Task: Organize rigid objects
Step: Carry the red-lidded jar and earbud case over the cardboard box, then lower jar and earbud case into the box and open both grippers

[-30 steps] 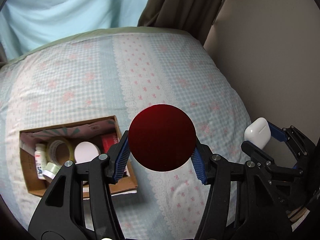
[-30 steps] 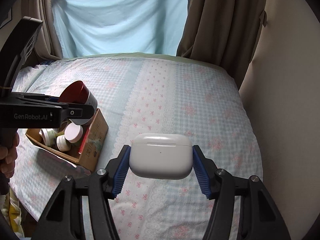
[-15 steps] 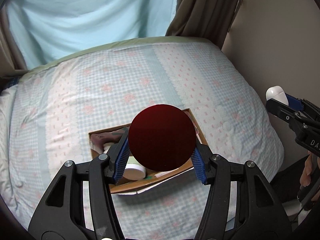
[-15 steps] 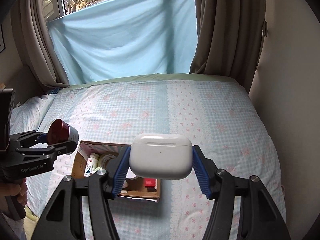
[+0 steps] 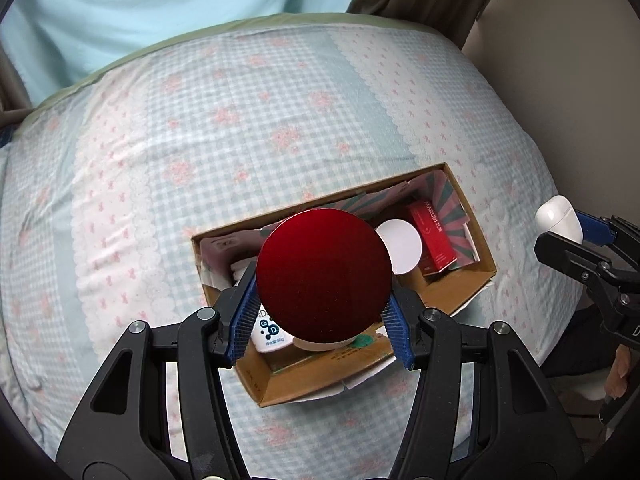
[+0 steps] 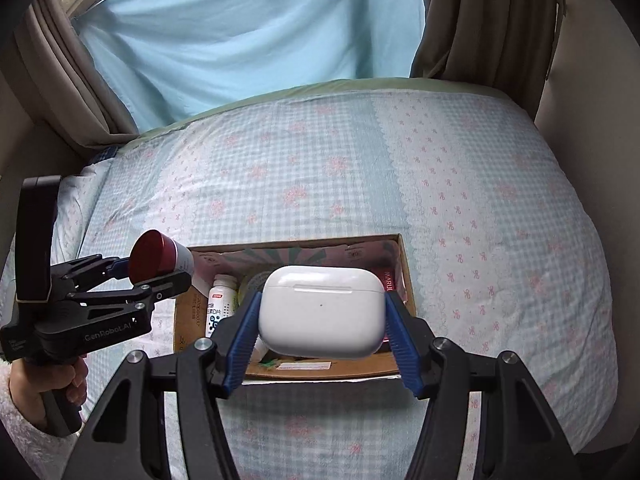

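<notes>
My left gripper (image 5: pixel 322 320) is shut on a jar with a dark red lid (image 5: pixel 323 274) and holds it above the open cardboard box (image 5: pixel 476 280) on the bed. The jar also shows in the right wrist view (image 6: pixel 158 258), left of the box (image 6: pixel 404 276). My right gripper (image 6: pixel 322 334) is shut on a white earbud case (image 6: pixel 322 312), held above the box's near side. The case shows at the right edge of the left wrist view (image 5: pixel 558 218). The box holds a white bottle (image 6: pixel 220 304), a red carton (image 5: pixel 434 236) and a white round lid (image 5: pixel 402 246).
The bed has a blue and pink checked cover (image 6: pixel 360 168). A light blue sheet (image 6: pixel 248 36) hangs behind it with brown curtains (image 6: pixel 480 16) at the sides. A wall (image 5: pixel 580 60) runs along the bed's right side.
Both grippers have moved closer to the box, which now looks larger in both views. The jar now hangs over the box's middle, and the earbud case over its near side.
</notes>
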Available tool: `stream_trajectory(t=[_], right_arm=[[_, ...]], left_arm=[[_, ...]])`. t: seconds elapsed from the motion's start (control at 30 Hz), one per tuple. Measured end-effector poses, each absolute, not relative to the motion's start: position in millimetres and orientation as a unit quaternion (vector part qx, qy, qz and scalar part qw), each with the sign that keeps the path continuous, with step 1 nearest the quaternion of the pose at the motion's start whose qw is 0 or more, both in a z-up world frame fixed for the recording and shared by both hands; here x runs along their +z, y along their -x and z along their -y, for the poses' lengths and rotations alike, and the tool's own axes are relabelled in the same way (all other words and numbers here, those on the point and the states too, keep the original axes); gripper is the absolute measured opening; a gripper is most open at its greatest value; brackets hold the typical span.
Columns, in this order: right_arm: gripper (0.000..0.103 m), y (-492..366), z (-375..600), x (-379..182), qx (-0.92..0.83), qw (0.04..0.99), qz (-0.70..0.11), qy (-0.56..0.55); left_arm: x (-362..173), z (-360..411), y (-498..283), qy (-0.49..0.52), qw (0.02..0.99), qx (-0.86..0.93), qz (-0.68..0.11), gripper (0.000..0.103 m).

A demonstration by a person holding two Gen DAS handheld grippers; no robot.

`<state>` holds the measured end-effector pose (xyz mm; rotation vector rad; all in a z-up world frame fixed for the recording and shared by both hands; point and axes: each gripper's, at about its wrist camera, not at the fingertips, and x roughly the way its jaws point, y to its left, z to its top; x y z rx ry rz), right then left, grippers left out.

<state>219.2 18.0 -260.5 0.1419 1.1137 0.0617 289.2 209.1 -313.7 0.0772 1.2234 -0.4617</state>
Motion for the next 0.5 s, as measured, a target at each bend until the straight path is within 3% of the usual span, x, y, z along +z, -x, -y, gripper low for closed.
stream_trajectory(t=[0.5], right_arm=[[0.056,-237,-19,-398,0.004,0.773,-0.630,-0.081]], left_arm=[[-420,-160,-328,-0.063,0.738,-0.255,-0.621,0.052]])
